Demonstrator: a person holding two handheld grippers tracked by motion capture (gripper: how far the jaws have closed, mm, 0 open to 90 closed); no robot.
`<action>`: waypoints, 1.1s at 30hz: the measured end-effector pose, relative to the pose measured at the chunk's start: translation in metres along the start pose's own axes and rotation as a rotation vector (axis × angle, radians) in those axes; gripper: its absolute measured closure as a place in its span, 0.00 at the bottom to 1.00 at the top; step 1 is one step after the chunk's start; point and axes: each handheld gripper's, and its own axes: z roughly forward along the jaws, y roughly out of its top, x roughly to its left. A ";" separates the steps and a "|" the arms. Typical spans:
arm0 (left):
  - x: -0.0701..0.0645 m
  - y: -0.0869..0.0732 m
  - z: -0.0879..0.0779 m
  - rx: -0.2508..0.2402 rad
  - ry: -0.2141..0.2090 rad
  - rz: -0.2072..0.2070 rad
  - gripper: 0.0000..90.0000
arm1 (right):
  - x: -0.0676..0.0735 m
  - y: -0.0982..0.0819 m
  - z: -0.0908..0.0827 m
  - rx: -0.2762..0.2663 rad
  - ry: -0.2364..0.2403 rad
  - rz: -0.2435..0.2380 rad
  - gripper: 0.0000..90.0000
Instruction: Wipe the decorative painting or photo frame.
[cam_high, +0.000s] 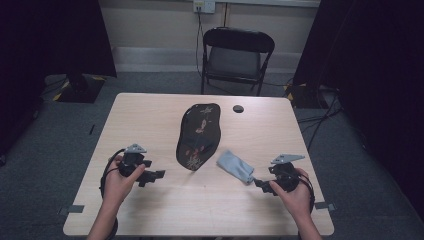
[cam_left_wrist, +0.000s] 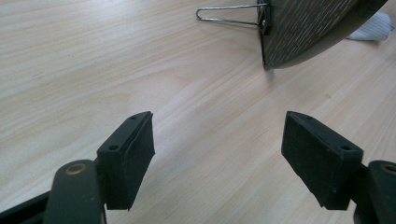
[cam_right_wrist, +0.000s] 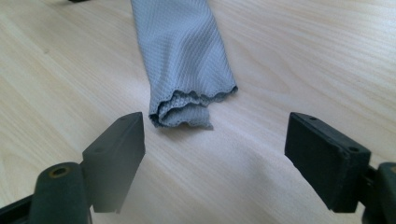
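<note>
A glossy black oblong dish (cam_high: 199, 135) with a red and gold flower pattern lies at the middle of the wooden table (cam_high: 145, 115). A folded grey cloth (cam_high: 235, 166) lies just to its right. In the left gripper view the dish's underside (cam_left_wrist: 308, 28) rests raised on a wire foot (cam_left_wrist: 224, 14), and a corner of the cloth (cam_left_wrist: 373, 28) shows behind it. My left gripper (cam_high: 157, 175) (cam_left_wrist: 217, 154) is open over bare wood, left of the dish. My right gripper (cam_high: 260, 184) (cam_right_wrist: 215, 154) is open, its jaws wide just short of the cloth's near end (cam_right_wrist: 187, 60), apart from it.
A small black round disc (cam_high: 238, 108) lies near the table's far edge. A black folding chair (cam_high: 237, 55) stands behind the table. Dark curtains hang at both sides, and cables run over the carpet at the right.
</note>
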 end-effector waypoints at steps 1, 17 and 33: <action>0.001 -0.001 -0.001 -0.001 -0.002 0.004 0.28 | 0.000 -0.001 -0.001 -0.005 -0.001 0.000 0.21; 0.011 -0.010 -0.006 0.015 -0.006 -0.001 0.28 | -0.006 -0.022 -0.010 0.011 -0.007 0.006 0.21; 0.018 -0.017 -0.006 0.028 0.025 0.005 0.28 | -0.016 -0.044 -0.015 0.043 -0.036 0.007 0.21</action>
